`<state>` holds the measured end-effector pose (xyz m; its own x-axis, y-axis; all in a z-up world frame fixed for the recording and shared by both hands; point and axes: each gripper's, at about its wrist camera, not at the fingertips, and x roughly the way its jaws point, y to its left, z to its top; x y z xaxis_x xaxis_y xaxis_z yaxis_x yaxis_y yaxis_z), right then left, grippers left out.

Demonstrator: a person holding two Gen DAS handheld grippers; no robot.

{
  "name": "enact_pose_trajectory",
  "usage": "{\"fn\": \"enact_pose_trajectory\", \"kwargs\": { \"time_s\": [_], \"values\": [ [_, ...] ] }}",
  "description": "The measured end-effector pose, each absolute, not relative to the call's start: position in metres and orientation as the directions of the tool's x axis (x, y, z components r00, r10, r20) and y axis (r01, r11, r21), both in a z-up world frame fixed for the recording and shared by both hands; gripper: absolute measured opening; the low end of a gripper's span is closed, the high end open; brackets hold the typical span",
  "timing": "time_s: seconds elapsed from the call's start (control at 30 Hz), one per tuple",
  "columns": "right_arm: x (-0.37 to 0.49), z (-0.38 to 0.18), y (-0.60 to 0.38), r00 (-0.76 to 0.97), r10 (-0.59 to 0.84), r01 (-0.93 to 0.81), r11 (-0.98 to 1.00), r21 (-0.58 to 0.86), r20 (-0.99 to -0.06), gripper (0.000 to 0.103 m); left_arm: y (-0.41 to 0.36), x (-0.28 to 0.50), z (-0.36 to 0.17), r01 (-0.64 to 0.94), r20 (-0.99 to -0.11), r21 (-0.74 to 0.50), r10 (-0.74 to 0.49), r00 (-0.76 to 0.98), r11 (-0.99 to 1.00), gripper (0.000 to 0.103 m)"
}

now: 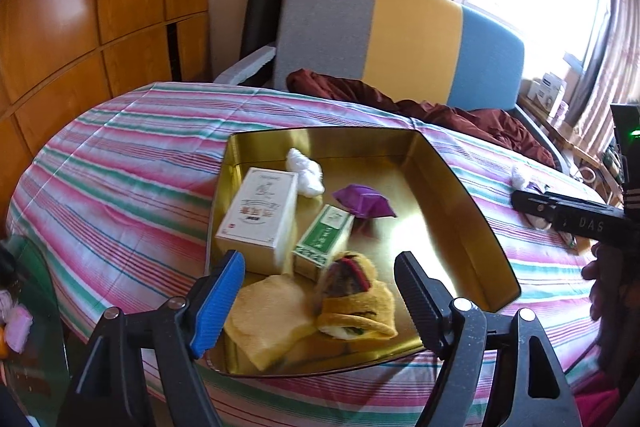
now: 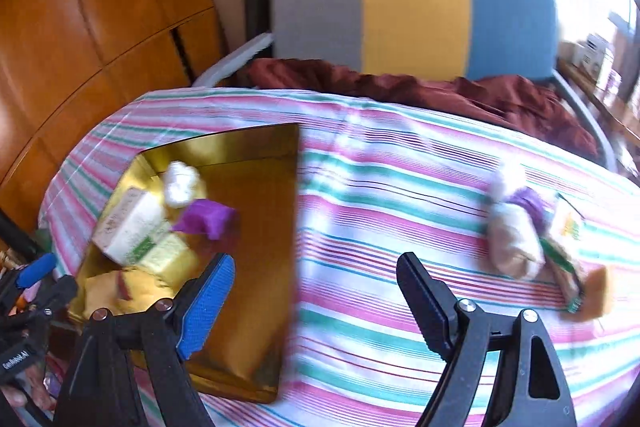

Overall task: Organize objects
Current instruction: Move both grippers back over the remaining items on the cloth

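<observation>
Left wrist view. One gold tray (image 1: 460, 195) sits on the striped cloth (image 1: 120, 187) at the centre of the frame. Count inside it: two boxes, one white wad, one purple pouch, two yellow cloths. The big white box (image 1: 258, 213) stands at 9 o'clock in the tray. The smaller green-and-white box (image 1: 322, 239) touches its right side. The white wad (image 1: 306, 171) lies at 11 o'clock, and the purple pouch (image 1: 362, 201) is near the middle. A flat yellow cloth (image 1: 272, 315) lies at 6 o'clock; a rolled yellow cloth (image 1: 356, 299) with dark red and green trim lies just beside it. The left gripper (image 1: 320, 295) hangs over the tray's near edge, jaws well apart, nothing between the pads; the rolled cloth lies below the gap, not clamped. At 3 o'clock the black body of the other gripper shows, with a hand (image 1: 600, 287) under it.

Right wrist view, blurred. The same tray (image 2: 256, 267) is at 8 o'clock. On the cloth (image 2: 380, 227) at 3 o'clock lies a loose cluster outside the tray: one pale roll with a purple band (image 2: 514, 231), one green-edged packet (image 2: 566, 227), one tan piece (image 2: 598, 291); finer count cannot be told. The right gripper (image 2: 316, 295) hovers above bare cloth between tray and cluster, jaws wide apart, holding and touching nothing.
</observation>
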<state>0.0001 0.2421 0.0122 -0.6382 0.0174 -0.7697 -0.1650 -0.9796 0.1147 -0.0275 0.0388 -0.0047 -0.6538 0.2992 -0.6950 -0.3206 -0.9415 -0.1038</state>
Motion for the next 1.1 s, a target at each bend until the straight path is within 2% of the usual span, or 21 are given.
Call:
{"fn": "enact_pose_trajectory", "kwargs": {
  "time_s": [0.3,0.6,0.7,0.77,0.93,1.1],
  "values": [
    [0.045,0.020,0.350,-0.616,0.231,-0.415,-0.908,0.060,-0.753,0.085,0.075,-0.020,-0.002,-0.403,-0.705,-0.074,0.334,-0.626,-0.912,0.078],
    [0.103,0.009,0.475,-0.533,0.422,-0.705,-0.701,0.109,-0.734,0.085,0.125,-0.012,-0.001,-0.503,-0.717,-0.043,0.377,-0.587,-0.863,0.078],
    [0.128,-0.006,0.511,-0.497,0.396,-0.797,-0.561,0.224,-0.772,0.085,0.144,-0.009,-0.001,-0.535,-0.724,-0.037,0.391,-0.567,-0.844,0.078],
    [0.146,-0.006,0.526,-0.530,0.385,-0.813,-0.483,0.325,-0.755,0.085,0.157,-0.007,-0.001,-0.558,-0.729,-0.037,0.405,-0.552,-0.829,0.078],
    [0.169,-0.009,0.539,-0.552,0.358,-0.823,-0.380,0.422,-0.753,0.085,0.195,0.000,0.000,-0.620,-0.735,-0.029,0.437,-0.518,-0.784,0.078],
    [0.167,-0.017,0.540,-0.566,0.309,-0.812,-0.368,0.453,-0.764,0.085,0.232,0.004,-0.001,-0.670,-0.744,-0.031,0.465,-0.480,-0.741,0.079]
  ]
}}
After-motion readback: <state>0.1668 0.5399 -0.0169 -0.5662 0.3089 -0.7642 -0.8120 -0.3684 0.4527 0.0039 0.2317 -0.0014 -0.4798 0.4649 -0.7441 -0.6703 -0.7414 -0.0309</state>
